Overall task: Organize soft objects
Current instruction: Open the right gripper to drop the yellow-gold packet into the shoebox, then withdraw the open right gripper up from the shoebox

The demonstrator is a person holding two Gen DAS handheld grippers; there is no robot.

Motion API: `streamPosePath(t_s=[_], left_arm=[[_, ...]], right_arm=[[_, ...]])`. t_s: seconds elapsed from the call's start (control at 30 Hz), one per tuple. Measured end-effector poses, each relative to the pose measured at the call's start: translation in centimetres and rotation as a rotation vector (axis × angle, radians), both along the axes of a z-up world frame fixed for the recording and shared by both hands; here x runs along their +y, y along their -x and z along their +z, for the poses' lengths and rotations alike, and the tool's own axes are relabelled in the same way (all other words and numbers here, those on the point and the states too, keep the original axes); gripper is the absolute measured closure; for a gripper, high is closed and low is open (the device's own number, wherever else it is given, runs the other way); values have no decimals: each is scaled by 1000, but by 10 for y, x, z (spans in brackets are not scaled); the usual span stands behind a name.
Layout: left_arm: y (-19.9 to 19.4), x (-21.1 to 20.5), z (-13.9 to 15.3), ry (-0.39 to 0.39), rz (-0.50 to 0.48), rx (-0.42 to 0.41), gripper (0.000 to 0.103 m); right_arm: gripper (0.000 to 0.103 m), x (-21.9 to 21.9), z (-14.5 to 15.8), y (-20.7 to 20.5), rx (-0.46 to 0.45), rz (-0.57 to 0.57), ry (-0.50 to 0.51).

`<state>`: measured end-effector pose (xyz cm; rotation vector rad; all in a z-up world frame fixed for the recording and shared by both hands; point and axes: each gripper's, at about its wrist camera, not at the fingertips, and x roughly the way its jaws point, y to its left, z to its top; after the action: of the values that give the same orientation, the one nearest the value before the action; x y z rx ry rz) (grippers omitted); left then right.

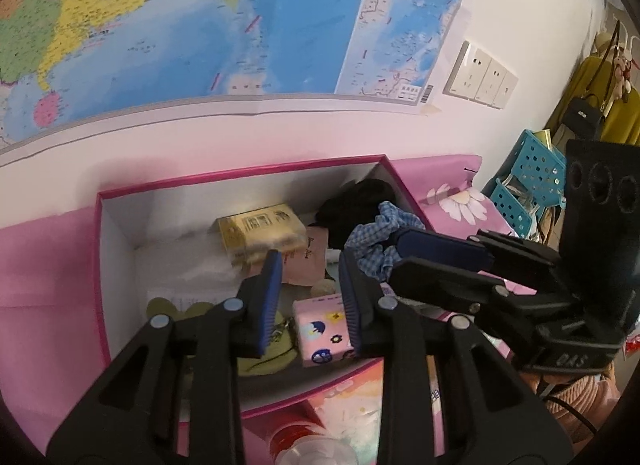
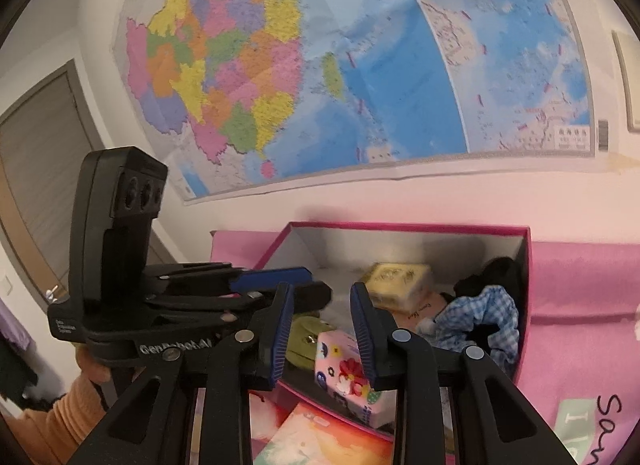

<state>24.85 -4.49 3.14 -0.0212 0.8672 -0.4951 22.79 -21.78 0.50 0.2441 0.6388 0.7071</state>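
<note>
Hovering over the pink box (image 1: 240, 176): my left gripper (image 1: 309, 261) is at its narrowest and empty, and my right gripper (image 2: 321, 293) is narrow and also empty. The gingham scrunchie (image 1: 386, 217) lies in the far right corner and the tissue packet (image 1: 320, 331) near the front wall. Judgement: they are boxed to keep the soft items together.

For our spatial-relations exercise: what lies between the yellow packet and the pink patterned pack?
A beige handwritten card, seen in the left wrist view.

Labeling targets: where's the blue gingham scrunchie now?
In the pink-rimmed box, right back corner, against the black fabric; the blue gingham scrunchie shows there in both wrist views.
</note>
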Motion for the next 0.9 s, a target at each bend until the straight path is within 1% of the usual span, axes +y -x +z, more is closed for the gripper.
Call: streamPosePath(t_s=[0.17,0.2,0.27,0.3,0.47,0.53,0.57,0.6,0.63,0.67,0.7,0.77,0.8,0.87,0.9], left_arm=[[11,3,3,-4,1,-30,71],[14,4,4,-8,5,-40,70],[21,7,7,-10,13,-62,63],[27,8,8,-11,17,-76,61],[47,15,10,-27,51,-118,49],[58,18,10,-37,64,-137,45],[63,19,11,-41,69,-148,41],[70,21,12,-47,81,-163,37],[75,23,13,-48,91,-174,30],[81,25,14,-49,101,-185,25],[86,27,15,-51,109,-194,23],[100,31,15,-63,135,-215,15],[108,32,15,-66,147,-222,12],[119,34,13,-73,169,-233,2],[125,35,12,-76,180,-237,1]], right_arm=[[72,-6,-8,-1,30,-7,-10],[72,-6,-8,0,31,-11,-7],[72,-8,-9,4,29,-13,-3],[71,-8,-9,6,26,-16,0],[57,-10,-7,23,-7,-44,41],[45,-12,-7,32,-22,-57,56],[42,-14,-6,37,-34,-68,66],[36,-14,-6,41,-42,-76,77],[31,-16,-6,47,-52,-88,92],[29,-17,-7,52,-60,-96,101],[26,-18,-7,57,-68,-100,109],[21,-19,-9,69,-84,-112,132],[19,-19,-11,76,-93,-122,147],[18,-20,-14,88,-106,-131,165],[18,-20,-15,92,-108,-135,169]])
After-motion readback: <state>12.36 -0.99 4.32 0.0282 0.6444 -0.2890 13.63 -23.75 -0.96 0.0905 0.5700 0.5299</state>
